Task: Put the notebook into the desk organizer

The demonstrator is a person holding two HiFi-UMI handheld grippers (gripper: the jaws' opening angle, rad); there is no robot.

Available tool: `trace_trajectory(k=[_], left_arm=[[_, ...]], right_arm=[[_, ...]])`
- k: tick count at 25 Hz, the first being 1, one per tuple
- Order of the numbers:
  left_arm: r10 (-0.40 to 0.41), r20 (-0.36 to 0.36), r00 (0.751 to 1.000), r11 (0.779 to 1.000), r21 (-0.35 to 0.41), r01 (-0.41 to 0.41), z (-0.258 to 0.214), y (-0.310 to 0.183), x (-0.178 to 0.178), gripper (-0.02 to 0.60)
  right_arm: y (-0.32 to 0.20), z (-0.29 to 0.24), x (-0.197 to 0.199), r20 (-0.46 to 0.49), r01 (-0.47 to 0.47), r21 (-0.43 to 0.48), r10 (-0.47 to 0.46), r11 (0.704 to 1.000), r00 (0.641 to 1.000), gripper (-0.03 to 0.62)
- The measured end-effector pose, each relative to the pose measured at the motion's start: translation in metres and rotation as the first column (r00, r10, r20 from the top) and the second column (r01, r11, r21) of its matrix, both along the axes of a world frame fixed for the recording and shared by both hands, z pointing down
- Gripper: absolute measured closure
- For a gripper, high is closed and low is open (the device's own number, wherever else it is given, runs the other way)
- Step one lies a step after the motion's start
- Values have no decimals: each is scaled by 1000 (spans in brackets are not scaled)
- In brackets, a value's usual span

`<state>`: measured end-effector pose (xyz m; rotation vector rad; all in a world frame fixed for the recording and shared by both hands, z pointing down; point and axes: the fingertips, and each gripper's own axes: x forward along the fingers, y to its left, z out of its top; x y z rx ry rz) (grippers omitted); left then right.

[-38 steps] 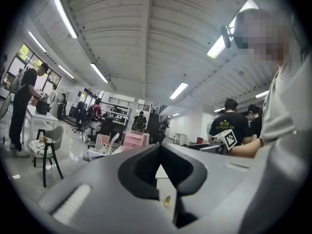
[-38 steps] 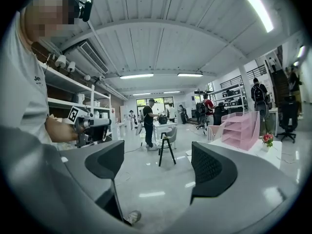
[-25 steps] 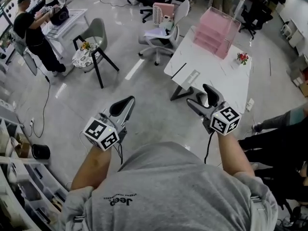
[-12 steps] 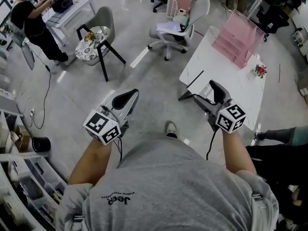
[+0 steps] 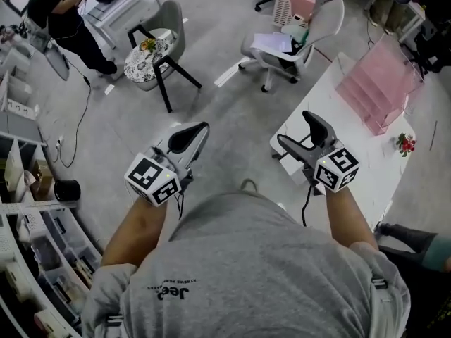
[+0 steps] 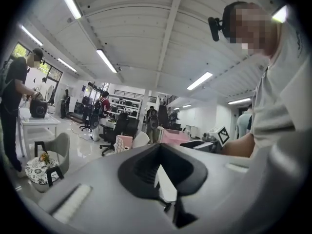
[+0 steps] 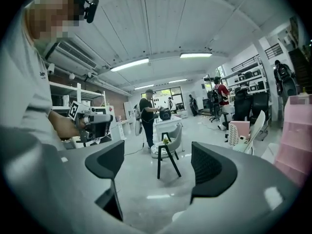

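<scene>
**Desk:** Two grippers up in my head view. How do the jaws stand?

**Me:** The left gripper (image 5: 187,138) has its jaws together, with only a thin pale sliver between the pads and nothing caught there. The right gripper (image 5: 304,136) has its jaws spread wide. Through that gap I see only floor and the grey chair (image 5: 168,21).

**Desk:** And the task things?

**Me:** The pink desk organizer (image 5: 380,83) is at 2 o'clock. It stands at the far end of the white table (image 5: 345,129), close to the far edge. I can't pick out the notebook in any view.

**Desk:** Edges?

**Me:** The table's near-left edge runs at 1 o'clock, and in the head view my right gripper sits right on that line. A small red flower (image 5: 405,144) sits near the table's right edge at 3 o'clock.

**Desk:** Room to move?

**Me:** There is open floor between the grippers and on toward 12 o'clock. At 11 the grey chair has a flowered stool (image 5: 148,53) touching its front. A white office chair (image 5: 299,37) with papers on the seat stands between 12 and 1, just beside the table's far-left corner. Shelving (image 5: 28,259) lines my left at 8 o'clock, and a black cylinder (image 5: 67,189) stands on the floor near it at 9. At 10 a person (image 5: 60,16) works at another table, well apart from me.
</scene>
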<state>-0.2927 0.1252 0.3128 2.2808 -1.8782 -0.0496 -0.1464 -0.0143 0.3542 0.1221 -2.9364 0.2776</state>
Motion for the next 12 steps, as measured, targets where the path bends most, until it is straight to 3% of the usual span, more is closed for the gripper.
trace_trajectory(k=[4, 7, 12], left_arm=[[83, 12, 996, 996, -35, -82, 11, -37, 9, 523], [160, -27, 987, 986, -47, -161, 22, -66, 11, 523], [347, -26, 938, 936, -49, -347, 37, -103, 38, 523]], right_arm=[[-18, 7, 0, 14, -30, -35, 30, 999, 999, 189], [-32, 12, 9, 13, -113, -66, 114, 991, 993, 189], [-46, 21, 38, -6, -268, -117, 269, 956, 963, 189]])
